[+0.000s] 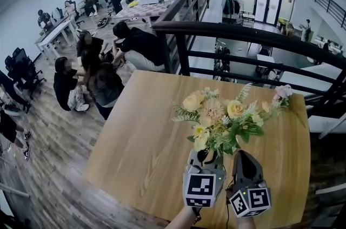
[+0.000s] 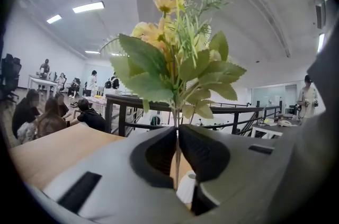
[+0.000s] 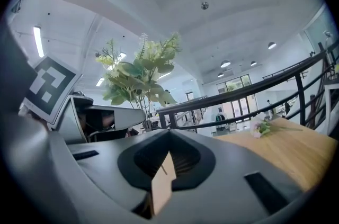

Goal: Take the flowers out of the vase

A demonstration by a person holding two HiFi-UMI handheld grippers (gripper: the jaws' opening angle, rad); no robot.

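1. Left gripper has its jaws pinched on the stems of the flowers, and the bunch stands upright above the white vase.
2. Right gripper, just beside it, has its jaws together on nothing.
3. One pink flower lies apart on the table, far right.

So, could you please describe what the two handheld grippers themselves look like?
The left gripper and right gripper match: grey moulded plastic bodies tapering into two jaws, lined with black ribbed pads, with dark rectangular slots in the casing. Each carries a white cube printed with black square markers. No sleeves show.
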